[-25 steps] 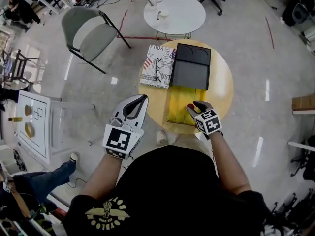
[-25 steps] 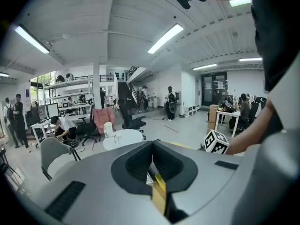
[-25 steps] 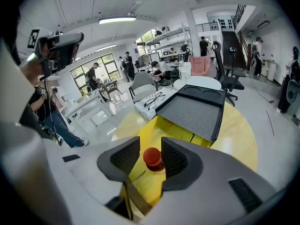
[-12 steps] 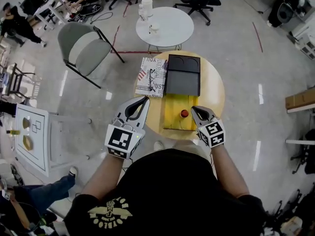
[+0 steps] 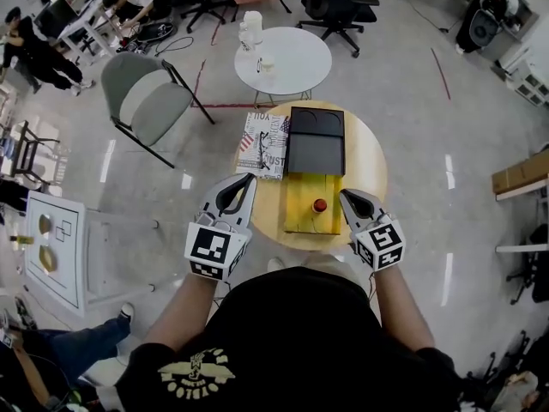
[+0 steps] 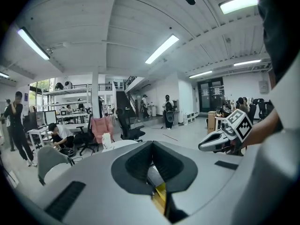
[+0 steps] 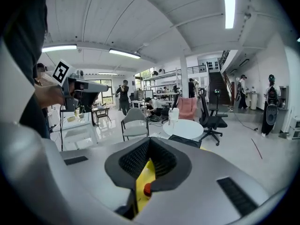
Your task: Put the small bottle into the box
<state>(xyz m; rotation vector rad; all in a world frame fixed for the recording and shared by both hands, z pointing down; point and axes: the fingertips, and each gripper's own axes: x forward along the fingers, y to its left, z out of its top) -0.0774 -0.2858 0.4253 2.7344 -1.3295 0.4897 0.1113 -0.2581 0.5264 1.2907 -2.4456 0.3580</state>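
The small bottle [image 5: 320,205], with a red cap, stands upright on a yellow board [image 5: 302,215] at the near side of the round wooden table [image 5: 369,166]. Beyond the board lies the black box [image 5: 315,148]. My right gripper [image 5: 347,196] is shut and holds nothing, its tips just right of the bottle and apart from it. In the right gripper view the red cap [image 7: 147,189] shows low between the jaws of the right gripper [image 7: 149,142]. My left gripper [image 5: 247,181] is shut and empty at the table's left edge; its own view shows the left gripper [image 6: 151,143] closed.
A box with printed patterns [image 5: 263,144] lies left of the black box. Behind stands a white round table [image 5: 296,63] with a jug and a cup, and a grey chair [image 5: 144,97] to the left. A white board [image 5: 56,239] lies on the floor at the left.
My right gripper, which was at the bottle a second ago, has drawn back to the right. The bottle now stands free on the yellow board. The left gripper has hardly moved.
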